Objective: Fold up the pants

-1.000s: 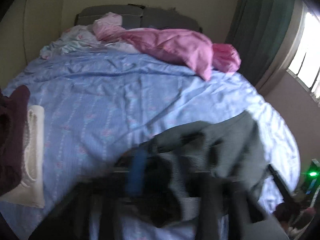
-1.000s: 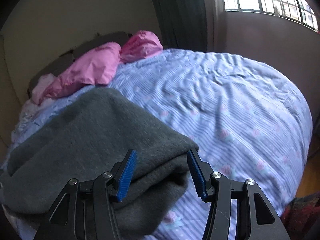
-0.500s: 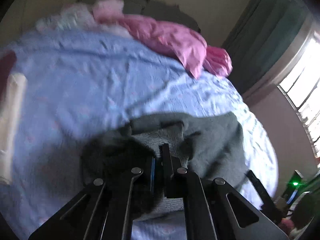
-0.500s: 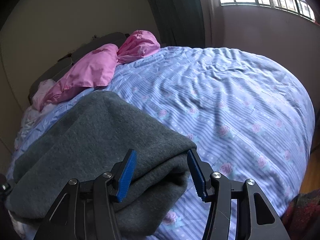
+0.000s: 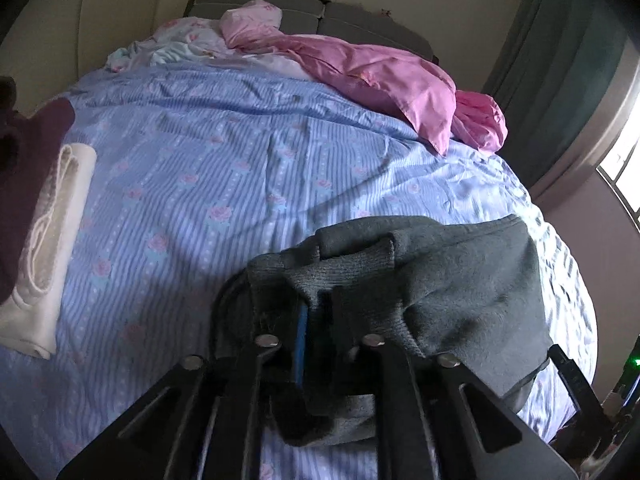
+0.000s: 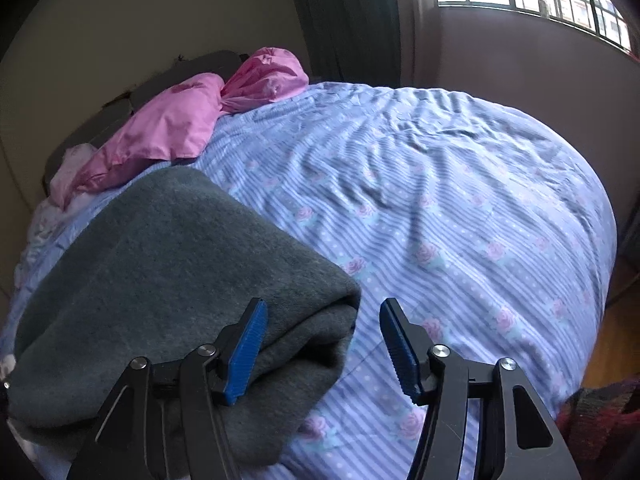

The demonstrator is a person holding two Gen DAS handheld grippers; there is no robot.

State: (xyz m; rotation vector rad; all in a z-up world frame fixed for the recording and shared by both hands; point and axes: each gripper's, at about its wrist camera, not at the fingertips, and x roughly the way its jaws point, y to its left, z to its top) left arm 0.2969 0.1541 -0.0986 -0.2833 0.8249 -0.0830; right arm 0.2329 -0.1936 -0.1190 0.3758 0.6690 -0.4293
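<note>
Pants: dark grey fleece pants [image 6: 160, 272], folded into a thick bundle at the near edge of the blue striped floral bed [image 6: 460, 208]. Soft, limp, grippy; grab hems or fold edges. Long axis unclear. Left gripper [image 5: 320, 320] fingers clenched on ribbed cuff, just eased slightly. Right gripper [image 6: 324, 344] fingers released, just widening, straddling the bundle corner.

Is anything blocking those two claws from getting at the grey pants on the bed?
Nothing visible. The left gripper already pinches the grey pants, and the right gripper stands open at their folded corner.
</note>
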